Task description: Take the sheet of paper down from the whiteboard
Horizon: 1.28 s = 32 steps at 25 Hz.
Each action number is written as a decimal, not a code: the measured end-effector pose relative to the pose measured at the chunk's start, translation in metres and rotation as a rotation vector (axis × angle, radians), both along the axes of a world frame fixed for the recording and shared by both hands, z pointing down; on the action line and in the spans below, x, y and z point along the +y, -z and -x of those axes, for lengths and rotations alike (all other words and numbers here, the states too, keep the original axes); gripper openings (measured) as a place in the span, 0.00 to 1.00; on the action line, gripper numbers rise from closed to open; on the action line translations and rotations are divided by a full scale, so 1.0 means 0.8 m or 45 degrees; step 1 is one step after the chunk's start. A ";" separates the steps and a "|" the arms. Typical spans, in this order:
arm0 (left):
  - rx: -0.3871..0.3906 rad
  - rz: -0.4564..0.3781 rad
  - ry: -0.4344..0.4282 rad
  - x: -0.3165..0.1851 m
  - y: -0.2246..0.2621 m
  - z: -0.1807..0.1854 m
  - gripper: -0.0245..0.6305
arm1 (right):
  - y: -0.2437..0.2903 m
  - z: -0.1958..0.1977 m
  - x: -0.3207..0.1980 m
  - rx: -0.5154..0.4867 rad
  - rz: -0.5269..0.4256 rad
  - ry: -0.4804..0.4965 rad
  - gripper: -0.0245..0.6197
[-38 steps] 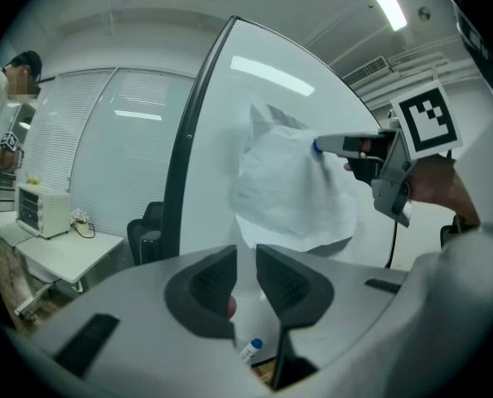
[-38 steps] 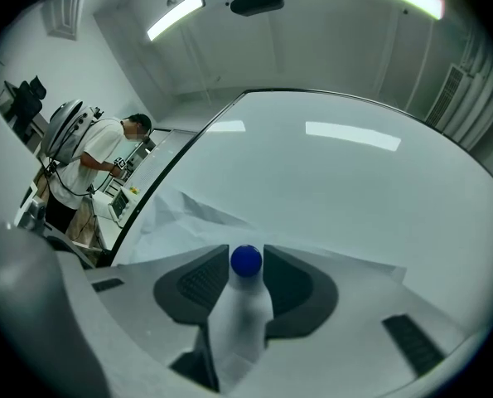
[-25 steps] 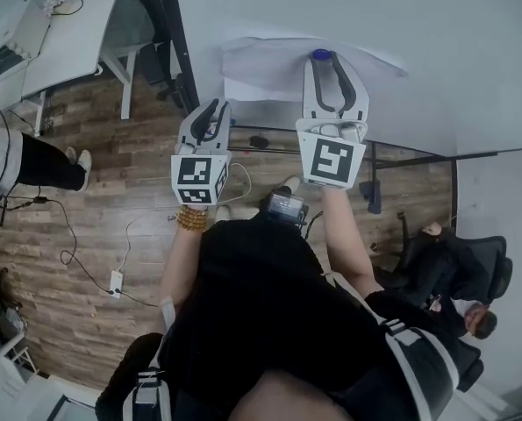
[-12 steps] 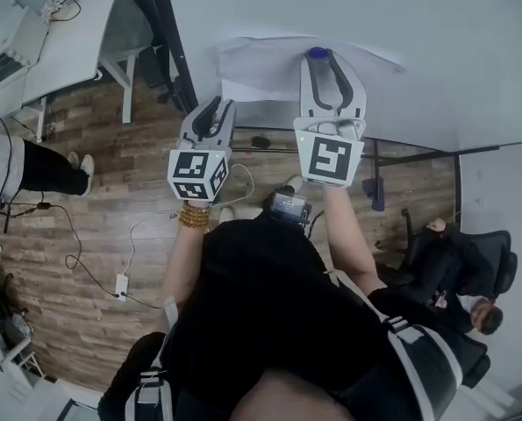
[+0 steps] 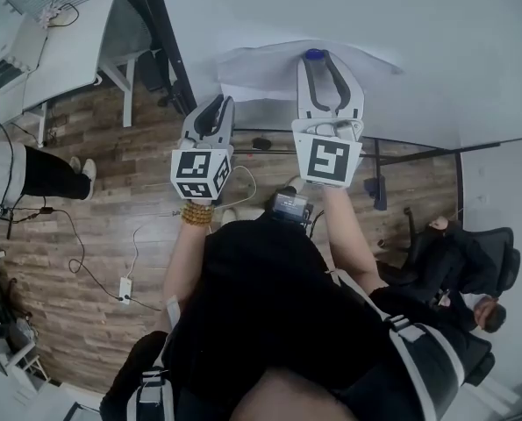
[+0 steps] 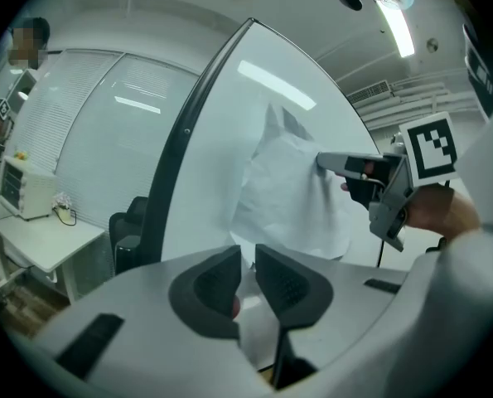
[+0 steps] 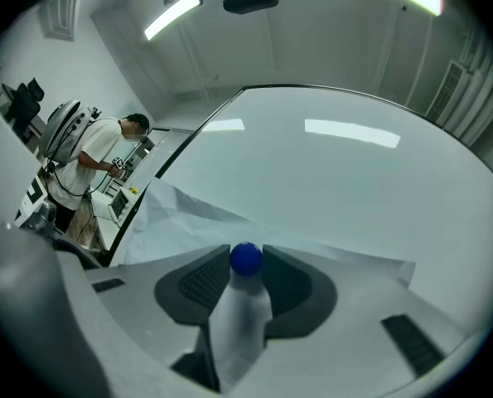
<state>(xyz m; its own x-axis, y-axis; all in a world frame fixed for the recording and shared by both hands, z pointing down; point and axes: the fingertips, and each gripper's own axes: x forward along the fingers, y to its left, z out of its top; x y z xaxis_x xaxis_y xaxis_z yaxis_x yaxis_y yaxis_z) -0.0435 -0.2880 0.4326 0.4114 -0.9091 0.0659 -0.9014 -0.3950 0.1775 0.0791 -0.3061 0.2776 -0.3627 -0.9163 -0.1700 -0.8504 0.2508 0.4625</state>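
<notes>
A white sheet of paper point(image 5: 261, 64) hangs rumpled on the whiteboard point(image 5: 375, 24), bulging away from it. At its upper edge sits a round blue magnet point(image 5: 313, 55), and my right gripper point(image 5: 316, 60) is shut on it. In the right gripper view the magnet point(image 7: 246, 258) is pinched between the dark pads, with paper point(image 7: 196, 222) spread beneath. My left gripper point(image 5: 215, 108) is at the sheet's lower left corner. In the left gripper view its jaws point(image 6: 248, 272) stand close together, and the paper point(image 6: 287, 189) runs down between them.
The board's black frame point(image 5: 168, 42) slants down on the left. A white desk point(image 5: 63, 46) stands beyond it. One person stands at the far left point(image 5: 32, 169), another sits in a black chair at the lower right point(image 5: 454, 270). Cables point(image 5: 85, 261) trail over the wooden floor.
Both grippers keep their places at the board. Only the head view has shifted slightly.
</notes>
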 end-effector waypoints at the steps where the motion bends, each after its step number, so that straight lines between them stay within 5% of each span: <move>1: -0.012 -0.004 0.004 -0.001 0.001 0.000 0.13 | 0.000 0.000 -0.001 -0.001 0.001 0.000 0.23; 32: -0.028 -0.075 0.107 0.034 0.015 0.020 0.05 | 0.000 -0.001 0.001 0.023 -0.016 0.007 0.22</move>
<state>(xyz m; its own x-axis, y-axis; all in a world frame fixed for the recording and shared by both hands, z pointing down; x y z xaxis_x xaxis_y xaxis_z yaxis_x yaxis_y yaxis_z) -0.0595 -0.2608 0.4207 0.3324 -0.9429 0.0193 -0.9352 -0.3269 0.1363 0.0795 -0.3057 0.2774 -0.3706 -0.9123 -0.1745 -0.8404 0.2493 0.4812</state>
